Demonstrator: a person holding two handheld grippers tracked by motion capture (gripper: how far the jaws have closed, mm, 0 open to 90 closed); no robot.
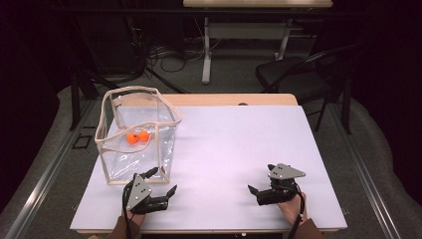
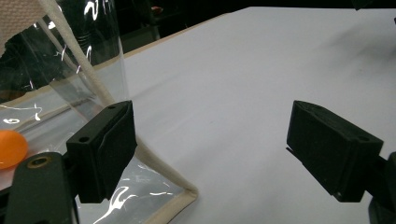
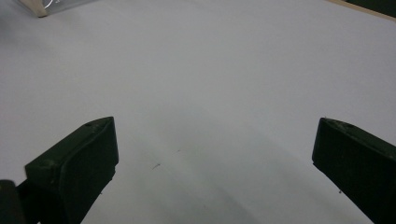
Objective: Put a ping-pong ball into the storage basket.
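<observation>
White tabletop [image 1: 234, 149]: one clear bag [image 1: 137, 132], two orange balls [image 1: 137, 137], two spread tongs.

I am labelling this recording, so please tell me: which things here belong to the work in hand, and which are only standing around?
Belong to the work:
- clear bag with cloth edging
- two orange balls inside it
- left gripper, open, beside the bag's near corner
- right gripper, open, over the bare table

Standing around:
- black chair behind the table
- cables on the floor

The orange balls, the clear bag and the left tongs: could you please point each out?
orange balls [image 1: 138, 137], high view, where the two meet.
clear bag [image 1: 130, 90], high view, far rim's cloth trim.
left tongs [image 1: 164, 180], high view, midway between the open tips.
</observation>
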